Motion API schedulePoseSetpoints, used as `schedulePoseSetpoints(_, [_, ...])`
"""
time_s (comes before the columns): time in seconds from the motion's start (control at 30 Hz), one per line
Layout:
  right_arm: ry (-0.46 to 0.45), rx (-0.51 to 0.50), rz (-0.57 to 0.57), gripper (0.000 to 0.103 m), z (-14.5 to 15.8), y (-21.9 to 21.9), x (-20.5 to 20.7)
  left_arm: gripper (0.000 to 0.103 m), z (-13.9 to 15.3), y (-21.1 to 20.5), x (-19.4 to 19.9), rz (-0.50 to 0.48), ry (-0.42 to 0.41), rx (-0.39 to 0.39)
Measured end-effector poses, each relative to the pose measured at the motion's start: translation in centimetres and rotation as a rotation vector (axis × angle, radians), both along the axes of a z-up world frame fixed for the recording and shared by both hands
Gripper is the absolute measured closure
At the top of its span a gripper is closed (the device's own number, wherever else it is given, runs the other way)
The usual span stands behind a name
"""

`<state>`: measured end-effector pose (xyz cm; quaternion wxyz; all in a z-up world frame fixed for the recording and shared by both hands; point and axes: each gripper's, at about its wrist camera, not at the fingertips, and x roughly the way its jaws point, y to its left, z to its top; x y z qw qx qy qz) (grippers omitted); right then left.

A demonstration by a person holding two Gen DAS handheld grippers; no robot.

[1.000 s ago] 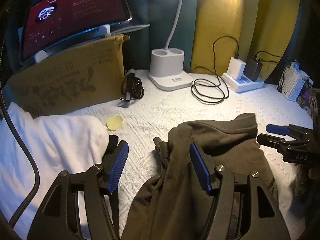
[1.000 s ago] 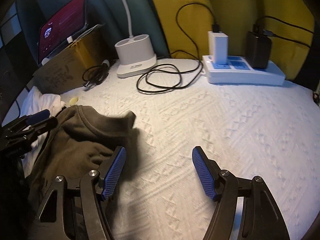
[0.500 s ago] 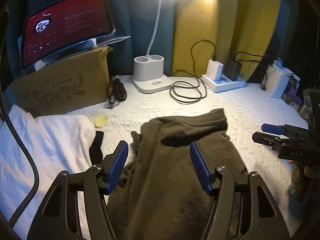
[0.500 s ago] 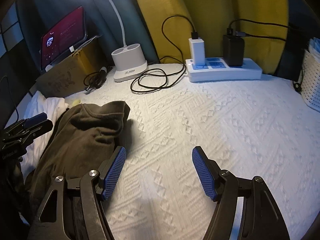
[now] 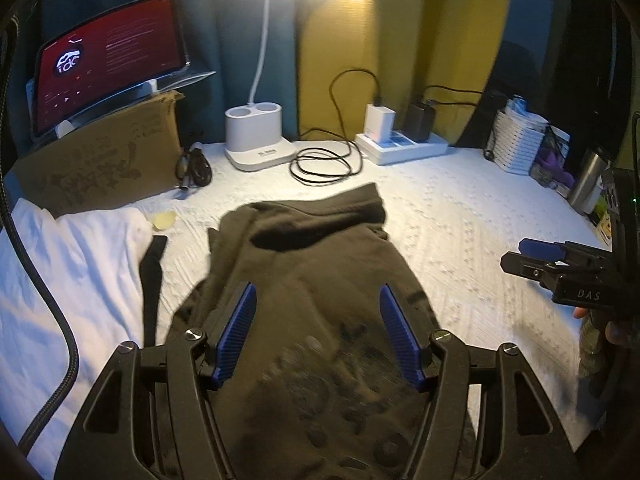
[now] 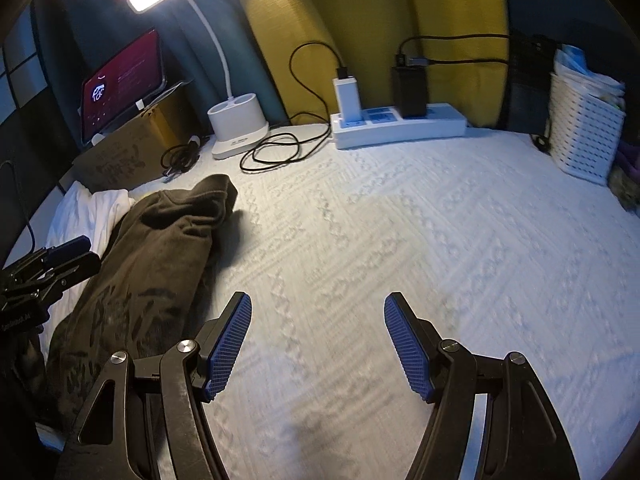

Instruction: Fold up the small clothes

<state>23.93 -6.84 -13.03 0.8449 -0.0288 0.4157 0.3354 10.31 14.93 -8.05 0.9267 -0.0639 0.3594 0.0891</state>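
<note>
1. One dark brown shirt [image 5: 320, 264] lies crumpled on the white surface [image 6: 420, 240]. It has a faded print on it. Its top edge is bunched up at the far end.
2. One white cloth [image 5: 72, 264] lies just left of the brown shirt. One thin black strip [image 5: 152, 280] lies between them, at the edge of the white cloth.
3. There are two tools. The left tool [image 5: 318, 332] hangs over the brown shirt with its two blue pads [image 5: 236, 332] spread wide. The pads are not pinching anything.
4. The right tool [image 6: 318, 344] hangs over the bare white surface, to the right of the shirt. Its two blue pads [image 6: 228, 344] are spread wide too, with nothing between them.
5. One lit white lamp [image 6: 240, 128] stands at the back. Its base has two round cups.
6. One white power strip [image 6: 400, 126] sits by the yellow curtain [image 6: 360, 8]. Two plugs stand in it, one white block [image 6: 348, 94] and one black block [image 6: 408, 90].
7. One black cord [image 6: 276, 152] lies in loops beside the lamp.
8. One tablet [image 5: 108, 60] with a red screen leans on top of one brown cardboard box [image 5: 100, 160].
9. One white basket [image 6: 584, 136] stands at the far right.
10. One small pale round thing [image 5: 164, 219] lies near the white cloth. I cannot tell what it is.
</note>
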Motion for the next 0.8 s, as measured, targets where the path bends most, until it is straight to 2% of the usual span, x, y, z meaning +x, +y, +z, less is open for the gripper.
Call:
schedulePoseSetpoints(0.43, [-0.021, 0.003, -0.082, 0.032, 0.3, -6.6, -3.1, 0.039, 0.8, -5.5, -1.7, -0.084, -0.029, 0.001])
schedulePoseSetpoints(0.6, [-0.002, -0.004, -0.13, 0.032, 0.7, -9.0, -4.2, 0.039, 1.6, -7.8, -2.3, -0.128, -0.045, 0.011])
schedulePoseSetpoints(0.8, [-0.042, -0.01, -0.155, 0.032, 2.0, -11.0, -6.2, 0.039, 3.0, -9.9, -3.6, -0.141, -0.07, 0.006])
